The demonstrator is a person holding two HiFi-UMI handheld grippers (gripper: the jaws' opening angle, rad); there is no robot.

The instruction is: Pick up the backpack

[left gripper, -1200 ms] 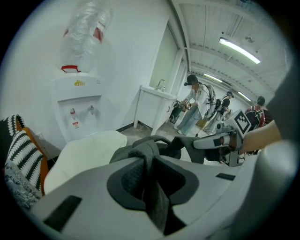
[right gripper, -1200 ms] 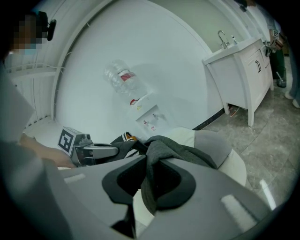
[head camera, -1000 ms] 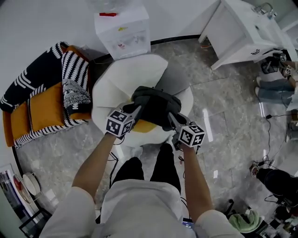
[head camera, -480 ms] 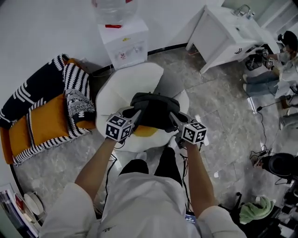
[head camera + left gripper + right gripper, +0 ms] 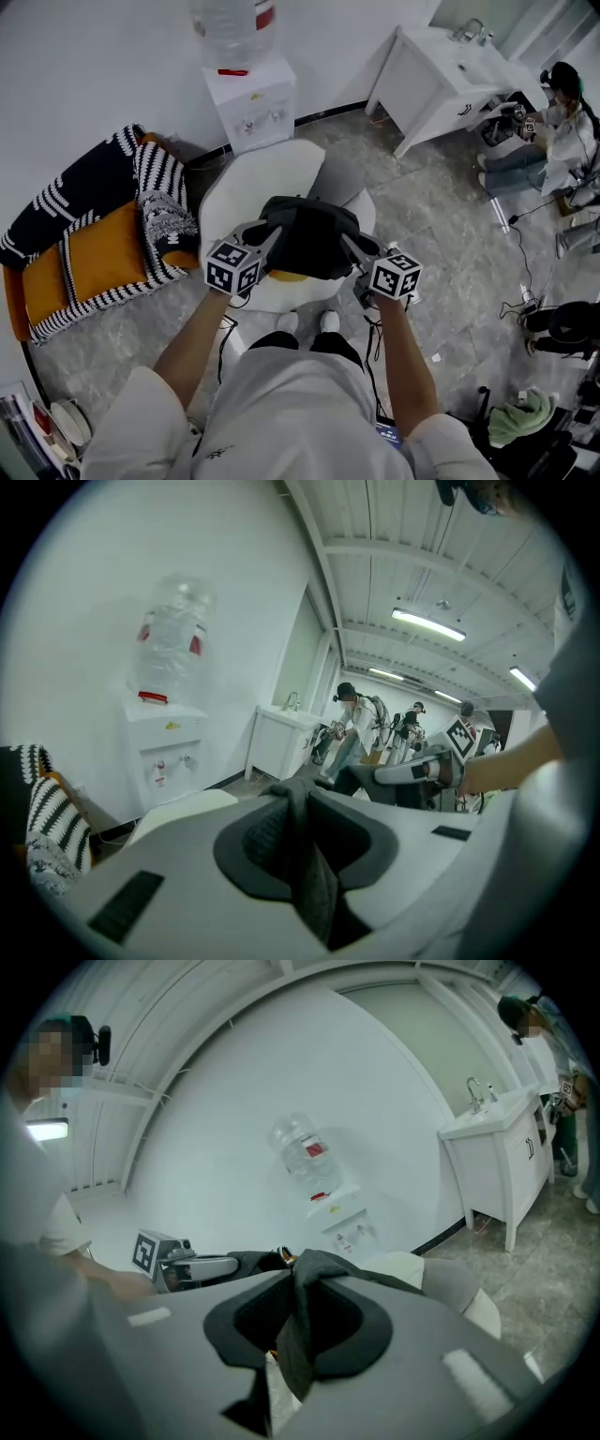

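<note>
**Head view.** Backpack [image 5: 314, 234], black, sits between both grippers over a white chair [image 5: 272, 173]. Left gripper [image 5: 272, 234] reaches in at its left edge and right gripper [image 5: 349, 246] at its right edge. Both tips touch the fabric. A yellow patch [image 5: 286, 275] shows under the backpack's near edge. Cannot tell from above whether the backpack is clear of the seat.
- Behind the chair: dispenser [image 5: 251, 98] with bottle [image 5: 234, 23] on top, against the wall [image 5: 94, 56].
- Left of the chair: orange sofa [image 5: 84, 248] with a striped blanket [image 5: 155, 197] over it.
- Far right: white cabinet [image 5: 441, 70], with a person [image 5: 562, 112] seated beside it.
- Floor [image 5: 450, 234]: grey tile.

**Left gripper view.** Jaws nearly together, with a fold of dark backpack fabric pinched between the pads and running down the gap. Right gripper shows beyond, to the right, with more dark fabric between the two. Dispenser and bottle are at left, the cabinet is at centre, and people [image 5: 354, 719] stand past it.

**Right gripper view.** Jaws nearly together here too, clamped on a dark fold of the backpack that hangs down through the gap. Left gripper shows at left, with more of the backpack bunched between the two. The chair lies just beyond the jaws at right. The dispenser stands against the wall behind, and the cabinet is at far right.
</note>
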